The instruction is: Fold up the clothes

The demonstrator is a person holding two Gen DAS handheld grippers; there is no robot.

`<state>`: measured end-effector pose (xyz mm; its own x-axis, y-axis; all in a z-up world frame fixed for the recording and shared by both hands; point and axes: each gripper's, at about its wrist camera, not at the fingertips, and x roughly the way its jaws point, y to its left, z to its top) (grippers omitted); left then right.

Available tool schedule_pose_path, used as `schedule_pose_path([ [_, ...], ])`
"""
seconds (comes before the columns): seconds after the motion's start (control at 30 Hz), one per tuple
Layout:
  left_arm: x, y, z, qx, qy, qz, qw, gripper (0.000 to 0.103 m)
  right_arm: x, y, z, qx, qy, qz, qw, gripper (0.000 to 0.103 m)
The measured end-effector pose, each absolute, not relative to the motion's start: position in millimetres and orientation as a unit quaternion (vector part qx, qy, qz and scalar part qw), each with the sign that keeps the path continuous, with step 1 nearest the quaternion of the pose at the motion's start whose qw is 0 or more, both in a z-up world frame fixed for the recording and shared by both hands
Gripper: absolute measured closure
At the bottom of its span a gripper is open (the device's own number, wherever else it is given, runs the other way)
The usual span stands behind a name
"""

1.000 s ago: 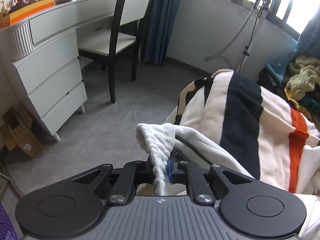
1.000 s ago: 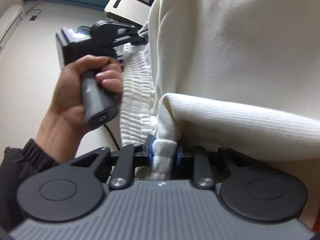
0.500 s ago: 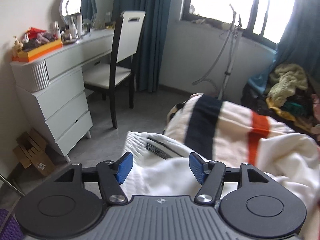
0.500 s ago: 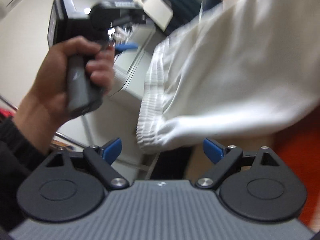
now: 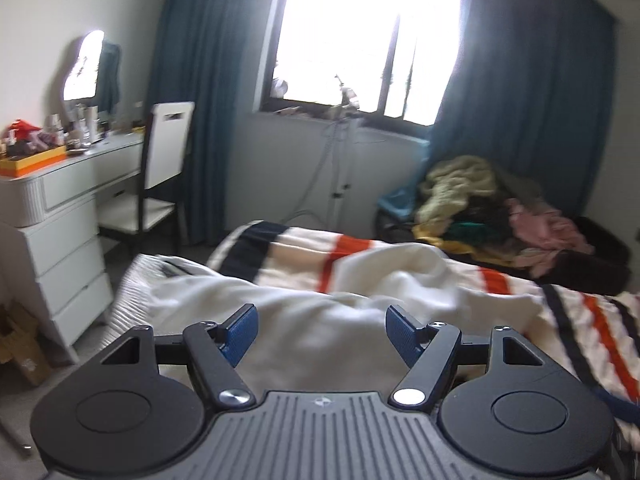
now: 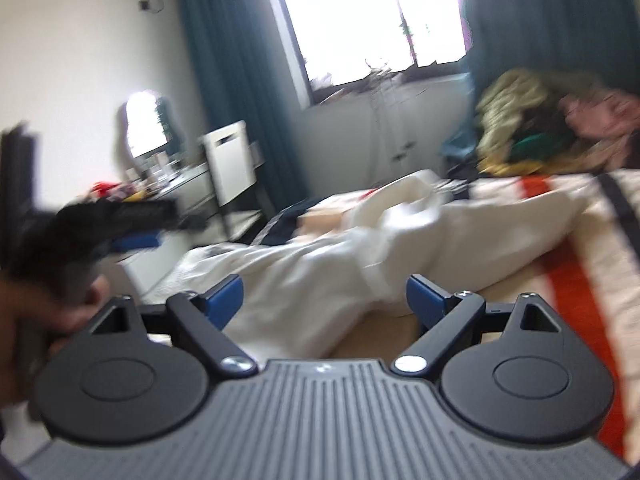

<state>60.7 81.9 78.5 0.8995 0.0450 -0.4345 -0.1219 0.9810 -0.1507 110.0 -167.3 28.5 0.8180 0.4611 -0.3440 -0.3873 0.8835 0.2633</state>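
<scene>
White garment (image 5: 320,320) lies crumpled on the striped blanket (image 5: 580,320) of the bed, in front of both your grippers and free of them. Its cloth looks soft and thick, with a ribbed, gathered band along the left edge and rounded folds in the middle. The blanket under it has broad cream, black and orange stripes.

Your left gripper (image 5: 322,330) is empty. Its jaws are opening and already stand well apart, and nothing is between the blue pads (image 5: 240,330); the garment only shows behind them. Your right gripper (image 6: 324,298) has its jaws spread wide and also holds nothing. In its view your left hand (image 6: 52,312) is at the left edge around a dark handle, but this part is blurred, so I cannot tell the fingers clearly.

Behind the bed, a loose pile of clothes (image 5: 480,208) in yellow, green and pink lies near the dark teal curtain (image 5: 520,100). A white dresser (image 5: 60,232) with flat drawers stands at the left, beside a chair (image 5: 160,184).
</scene>
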Motion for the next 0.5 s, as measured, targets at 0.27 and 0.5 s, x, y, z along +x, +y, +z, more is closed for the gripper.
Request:
schedule_pose_path([
  [0.27, 26, 29, 16, -0.043, 0.204, 0.031, 0.978, 0.030, 93, -242, -14, 0.090, 0.144, 0.141, 0.975, 0.013],
  [0.5, 3, 38, 0, -0.030, 0.161, 0.049, 0.985, 0.027, 83, -279, -35, 0.098, 0.139, 0.094, 0.981, 0.013],
])
